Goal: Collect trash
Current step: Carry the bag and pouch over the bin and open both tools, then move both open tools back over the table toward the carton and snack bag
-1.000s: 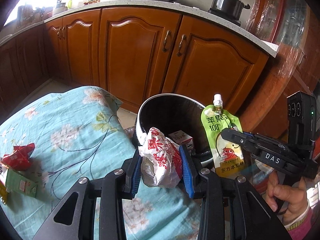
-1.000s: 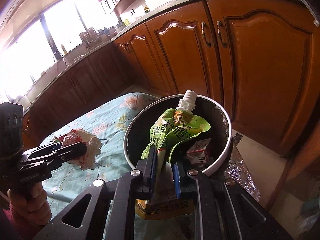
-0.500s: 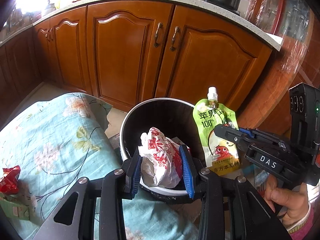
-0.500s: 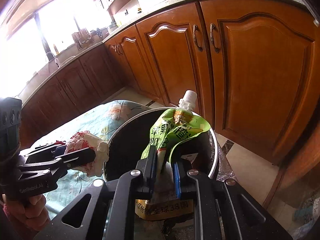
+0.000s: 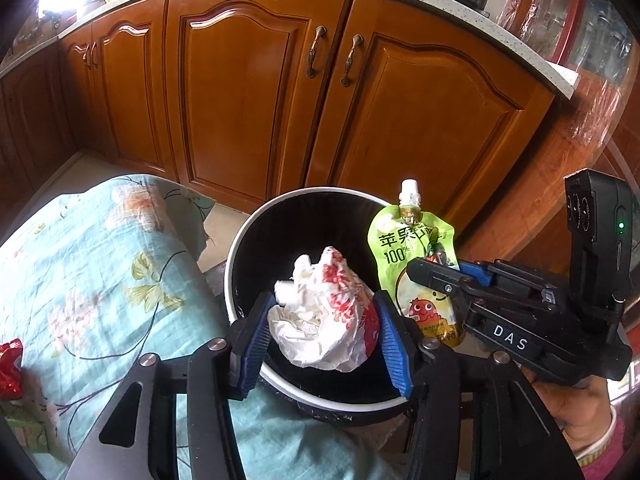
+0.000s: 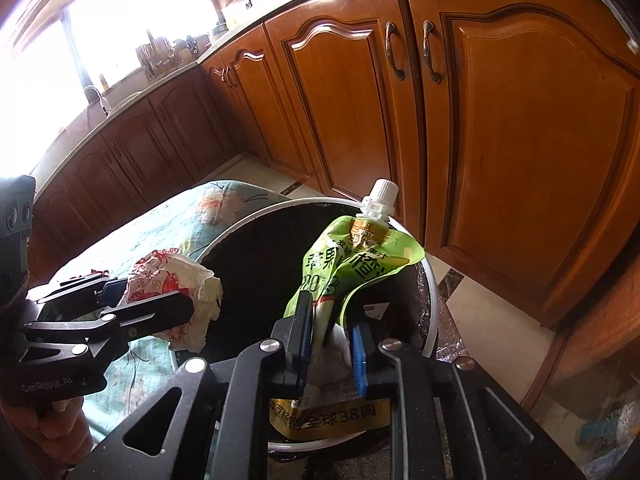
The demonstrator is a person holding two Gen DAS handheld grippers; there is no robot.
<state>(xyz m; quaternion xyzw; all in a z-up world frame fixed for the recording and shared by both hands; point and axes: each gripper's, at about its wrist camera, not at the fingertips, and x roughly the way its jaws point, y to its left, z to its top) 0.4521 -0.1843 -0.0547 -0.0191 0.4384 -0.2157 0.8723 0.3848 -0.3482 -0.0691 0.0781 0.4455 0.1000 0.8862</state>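
Note:
A round black trash bin (image 5: 256, 240) with a white rim stands beside the table; it also shows in the right wrist view (image 6: 256, 264). My left gripper (image 5: 322, 338) is shut on a crumpled white and red wrapper (image 5: 324, 320) and holds it over the bin's mouth. The wrapper (image 6: 160, 280) also shows in the right wrist view. My right gripper (image 6: 332, 344) is shut on a green juice pouch (image 6: 360, 264) with a white cap, held upright over the bin's right side. The pouch (image 5: 412, 248) shows in the left wrist view too.
A table with a teal flowered cloth (image 5: 80, 280) lies to the left, with a red wrapper (image 5: 10, 368) and a green carton (image 5: 24, 424) at its left edge. Wooden kitchen cabinets (image 5: 248, 100) stand behind the bin. A small carton (image 6: 376, 308) lies inside the bin.
Both grippers have moved forward with their loads. The wrapper, which was over the table edge, is now over the bin's mouth. The pouch is farther over the bin.

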